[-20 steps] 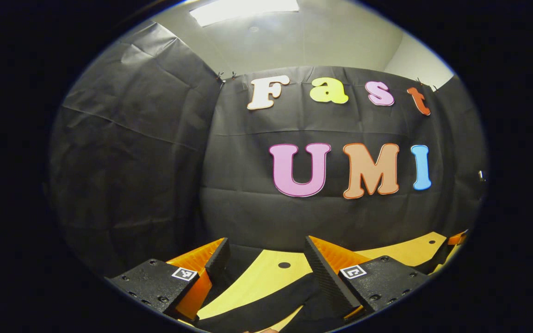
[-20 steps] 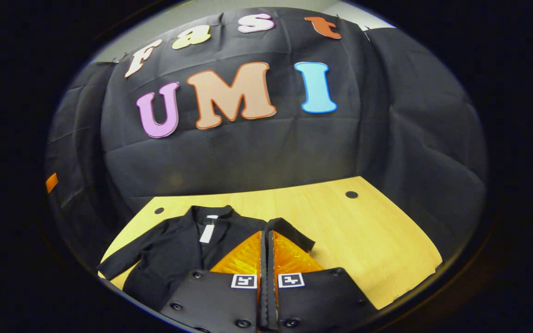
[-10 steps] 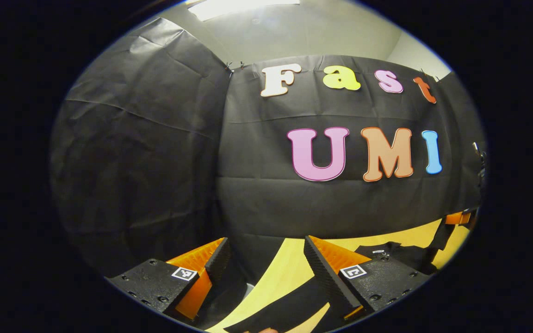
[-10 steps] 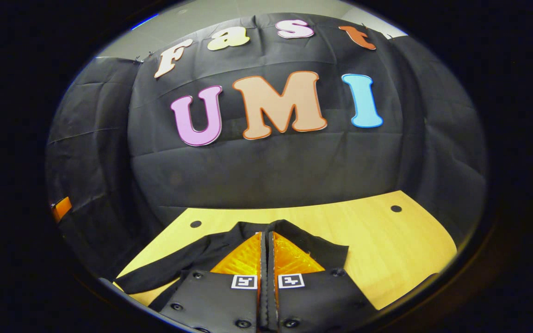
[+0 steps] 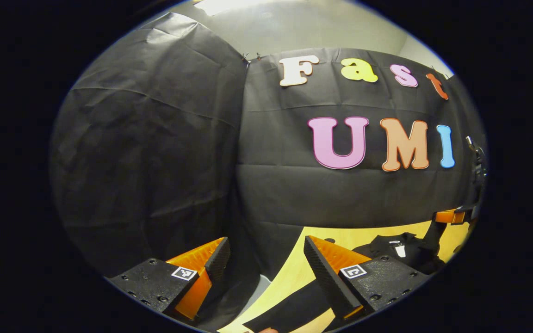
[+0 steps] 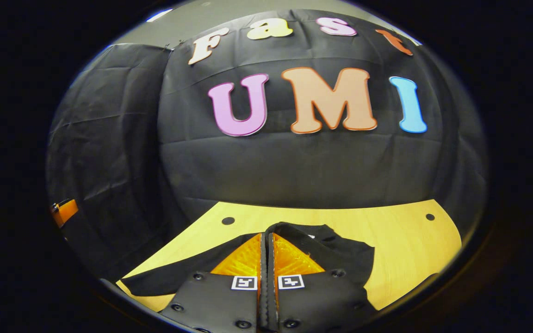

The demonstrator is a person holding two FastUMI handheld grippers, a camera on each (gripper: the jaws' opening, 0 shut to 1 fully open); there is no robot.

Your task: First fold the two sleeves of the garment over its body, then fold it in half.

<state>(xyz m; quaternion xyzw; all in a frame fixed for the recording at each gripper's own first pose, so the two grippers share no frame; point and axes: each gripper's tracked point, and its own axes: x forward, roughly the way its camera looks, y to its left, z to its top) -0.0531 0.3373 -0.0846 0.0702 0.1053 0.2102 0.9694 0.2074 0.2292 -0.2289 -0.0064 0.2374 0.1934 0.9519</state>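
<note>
The right gripper has its fingers pressed together over the black garment, apparently pinching it. The left gripper is spread wide at the table's left edge, holding nothing; bare wood lies right.

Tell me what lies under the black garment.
The black garment lies on the yellow wooden table, whose top shows all around it. Whatever sits beneath the cloth itself is covered.
</note>
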